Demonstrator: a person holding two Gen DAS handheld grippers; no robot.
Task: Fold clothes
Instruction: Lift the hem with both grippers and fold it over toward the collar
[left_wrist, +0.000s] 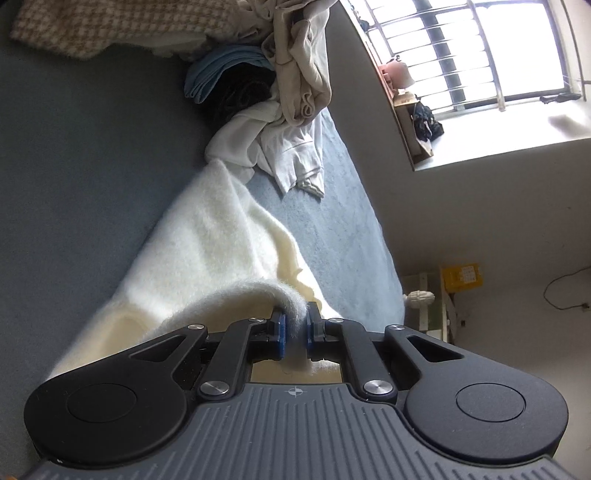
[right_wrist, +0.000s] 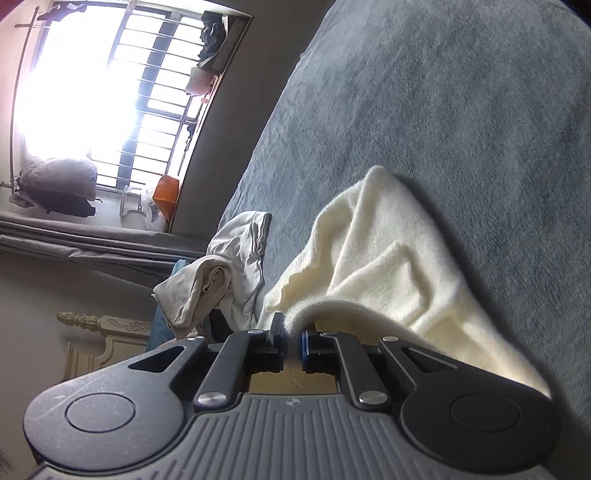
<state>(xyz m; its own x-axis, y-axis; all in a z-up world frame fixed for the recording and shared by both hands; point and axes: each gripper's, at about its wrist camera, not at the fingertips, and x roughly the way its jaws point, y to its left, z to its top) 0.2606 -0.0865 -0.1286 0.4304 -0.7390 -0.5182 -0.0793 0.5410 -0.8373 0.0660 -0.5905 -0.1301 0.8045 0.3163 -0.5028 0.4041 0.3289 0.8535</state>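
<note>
A fluffy cream-white garment (left_wrist: 207, 243) lies stretched over the blue-grey bed cover (left_wrist: 74, 155). My left gripper (left_wrist: 294, 326) is shut on one edge of it, with the fuzzy fabric pinched between the blue pads. In the right wrist view the same cream garment (right_wrist: 384, 254) lies crumpled on the bed cover (right_wrist: 461, 110). My right gripper (right_wrist: 293, 338) is shut on another edge of it, lifted a little off the bed.
A pile of other clothes (left_wrist: 295, 74) lies at the far end of the bed, beige, white, dark and blue; it also shows in the right wrist view (right_wrist: 221, 273). A houndstooth cloth (left_wrist: 110, 26) lies beyond. A barred window (left_wrist: 480, 48), wall and carved bedpost (right_wrist: 103, 325) border the bed.
</note>
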